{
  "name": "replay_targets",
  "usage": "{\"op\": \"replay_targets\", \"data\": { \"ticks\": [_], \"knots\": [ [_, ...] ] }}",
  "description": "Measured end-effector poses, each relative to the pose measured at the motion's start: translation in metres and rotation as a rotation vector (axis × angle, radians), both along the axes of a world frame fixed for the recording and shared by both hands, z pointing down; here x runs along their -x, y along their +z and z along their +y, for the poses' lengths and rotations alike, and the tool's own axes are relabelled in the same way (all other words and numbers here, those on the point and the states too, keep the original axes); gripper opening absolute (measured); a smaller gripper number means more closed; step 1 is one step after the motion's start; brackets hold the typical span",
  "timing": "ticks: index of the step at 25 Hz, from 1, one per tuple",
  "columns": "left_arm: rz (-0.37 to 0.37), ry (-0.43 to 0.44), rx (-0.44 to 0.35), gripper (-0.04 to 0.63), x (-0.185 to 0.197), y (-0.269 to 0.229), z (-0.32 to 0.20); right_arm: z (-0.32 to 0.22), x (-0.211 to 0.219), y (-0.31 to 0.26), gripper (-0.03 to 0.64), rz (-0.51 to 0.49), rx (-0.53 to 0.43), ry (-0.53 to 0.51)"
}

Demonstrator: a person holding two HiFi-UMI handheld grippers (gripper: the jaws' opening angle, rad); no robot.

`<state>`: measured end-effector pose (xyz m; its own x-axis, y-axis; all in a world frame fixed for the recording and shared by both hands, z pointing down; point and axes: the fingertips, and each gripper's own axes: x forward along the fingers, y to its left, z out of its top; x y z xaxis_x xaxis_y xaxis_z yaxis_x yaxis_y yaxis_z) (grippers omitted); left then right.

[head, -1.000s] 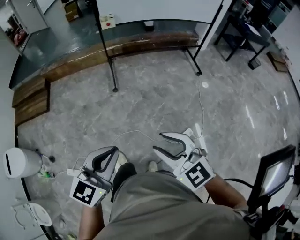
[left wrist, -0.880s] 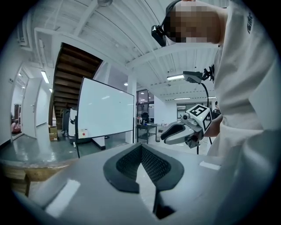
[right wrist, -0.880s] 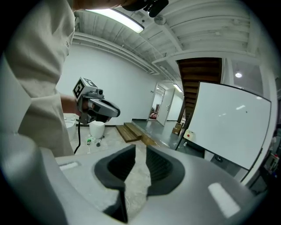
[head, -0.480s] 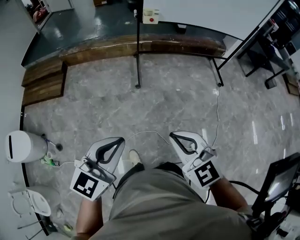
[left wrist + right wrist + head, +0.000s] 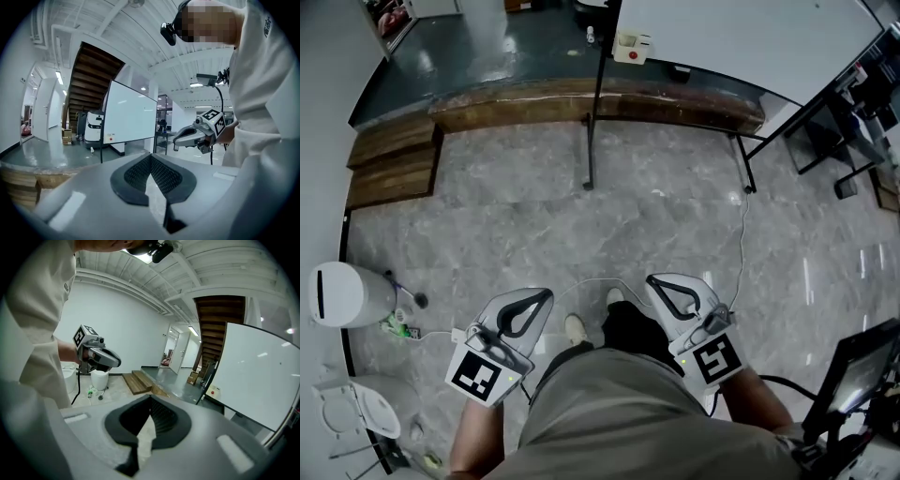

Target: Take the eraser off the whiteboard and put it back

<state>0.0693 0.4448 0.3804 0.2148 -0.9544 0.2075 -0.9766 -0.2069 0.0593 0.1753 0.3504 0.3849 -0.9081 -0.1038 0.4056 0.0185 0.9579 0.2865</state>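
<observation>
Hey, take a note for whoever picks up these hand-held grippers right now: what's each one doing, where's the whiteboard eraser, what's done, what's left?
Left hand-held gripper: shut, empty, held low.
Right hand-held gripper: shut, empty, level with the left one.
Whiteboard: ahead across the floor; looks out of reach from here.
Eraser: probably the small white block with a red spot at the board's lower left corner; it is on the board.
Done: nothing that shows.
Left: walk up, open one gripper, take the eraser off, put it back.
</observation>
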Motion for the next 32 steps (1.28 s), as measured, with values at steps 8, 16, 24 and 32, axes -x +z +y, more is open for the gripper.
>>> {"op": "replay_targets", "data": {
  "ticks": [8, 16, 24, 32],
  "knots": [
    [-0.005, 0.052, 0.017, 0.005, 0.024, 0.0, -0.105, -0.091, 0.028, 0.01, 0.002, -0.011, 0.051, 0.025],
    [-0.062, 0.086, 0.013, 0.005, 0.05, -0.024, -0.211, -0.185, 0.053, 0.005, 0.002, -0.065, 0.066, 0.066],
    [-0.071, 0.095, 0.027, 0.005, 0.064, -0.024, -0.3, -0.269, 0.068, 0.018, 0.003, -0.064, 0.094, 0.081],
    [-0.051, 0.133, 0.051, 0.005, 0.1, -0.008, -0.351, -0.315, 0.101, 0.029, 0.003, -0.043, 0.113, 0.116]
  ]
}}
